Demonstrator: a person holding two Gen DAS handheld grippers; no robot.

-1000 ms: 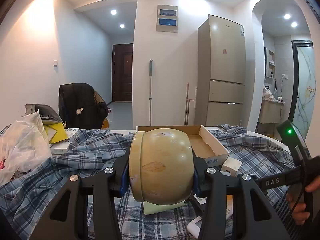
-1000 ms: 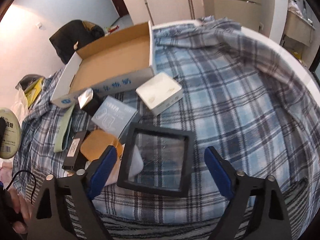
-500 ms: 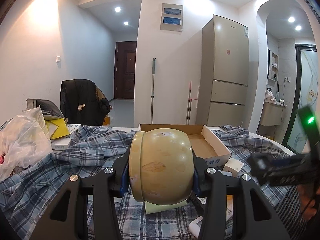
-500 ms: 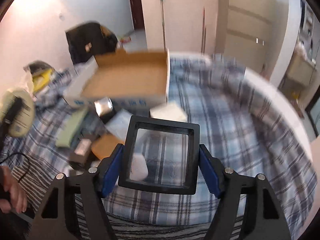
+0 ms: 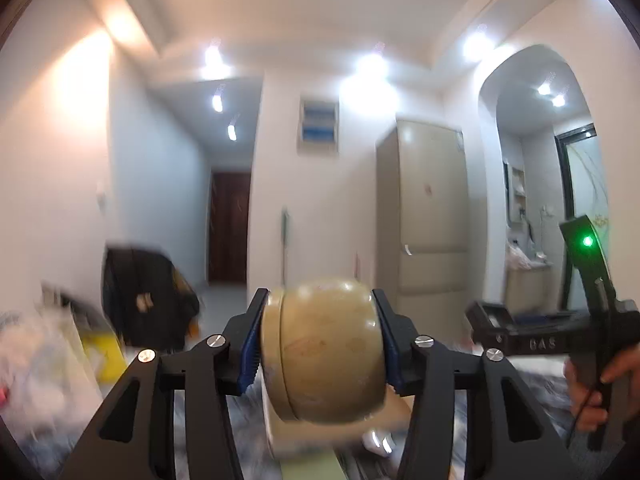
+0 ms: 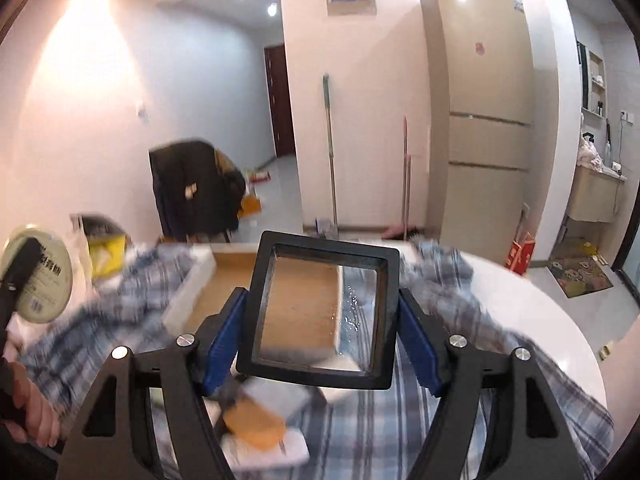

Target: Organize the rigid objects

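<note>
Left gripper (image 5: 322, 354) fills the lower half of its own wrist view, its 2 blue-padded fingers (image 5: 249, 350) clamped on the sides of a rounded tan container (image 5: 326, 346), held up off the table with its seam running near-vertical. Behind it the room is blurred: a tall beige fridge (image 5: 426, 216), a dark door (image 5: 229, 226) down the hallway, a black jacket on a chair (image 5: 142, 292). At the right edge the person's right hand (image 5: 600, 384) grips the other tool's handle.

Right wrist view: the right gripper (image 6: 320, 330) is closed on a black square frame (image 6: 320, 312) with a clear pane, tilted back and lifted above the plaid cloth (image 6: 440, 292). Through and beside the pane lies an open cardboard box (image 6: 224, 276) on the table. Small white and orange items below are blurred. At far left the tan container's labelled round face (image 6: 42, 276) shows.
</note>
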